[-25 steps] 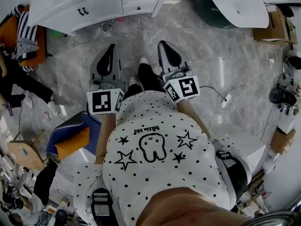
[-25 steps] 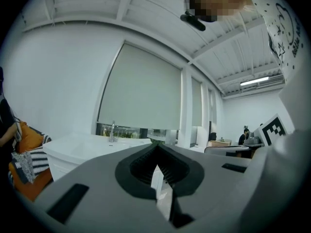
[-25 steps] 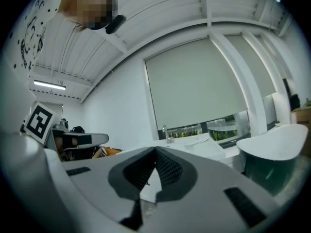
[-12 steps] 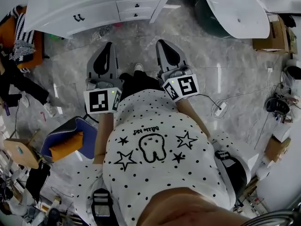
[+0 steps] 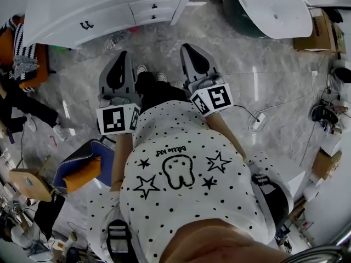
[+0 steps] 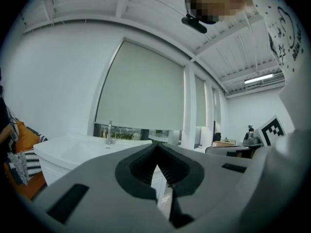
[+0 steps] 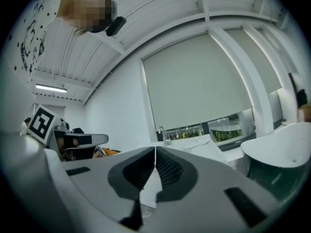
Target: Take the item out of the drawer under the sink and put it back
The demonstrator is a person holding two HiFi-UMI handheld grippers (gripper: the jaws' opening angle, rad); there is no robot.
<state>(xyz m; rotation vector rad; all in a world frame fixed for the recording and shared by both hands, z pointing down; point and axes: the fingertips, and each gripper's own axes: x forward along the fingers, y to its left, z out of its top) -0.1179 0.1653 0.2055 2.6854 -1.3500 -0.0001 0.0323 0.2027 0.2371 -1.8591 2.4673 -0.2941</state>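
Observation:
The white sink cabinet (image 5: pixel 66 12) stands at the top left of the head view, and its small drawers (image 5: pixel 153 6) are closed. No item from the drawer shows. My left gripper (image 5: pixel 123 55) and right gripper (image 5: pixel 186 47) are held side by side in front of the person's body, above the marble floor and short of the cabinet. Both are shut with nothing between the pads. In the left gripper view the shut left gripper (image 6: pixel 156 146) points toward the sink counter and faucet (image 6: pixel 109 131). The right gripper (image 7: pixel 155 148) also faces a faucet (image 7: pixel 163 133).
A white tub (image 5: pixel 274 7) sits at the top right, with cardboard boxes (image 5: pixel 313 33) beside it. A power strip and cable (image 5: pixel 256 121) lie on the floor at right. A blue bag (image 5: pixel 82 166) is at lower left, and a seated person's legs (image 5: pixel 24 106) at far left.
The person's feet have shifted on the floor and the cabinet has drifted slightly left in the head view. Both grippers stay shut and held the same way.

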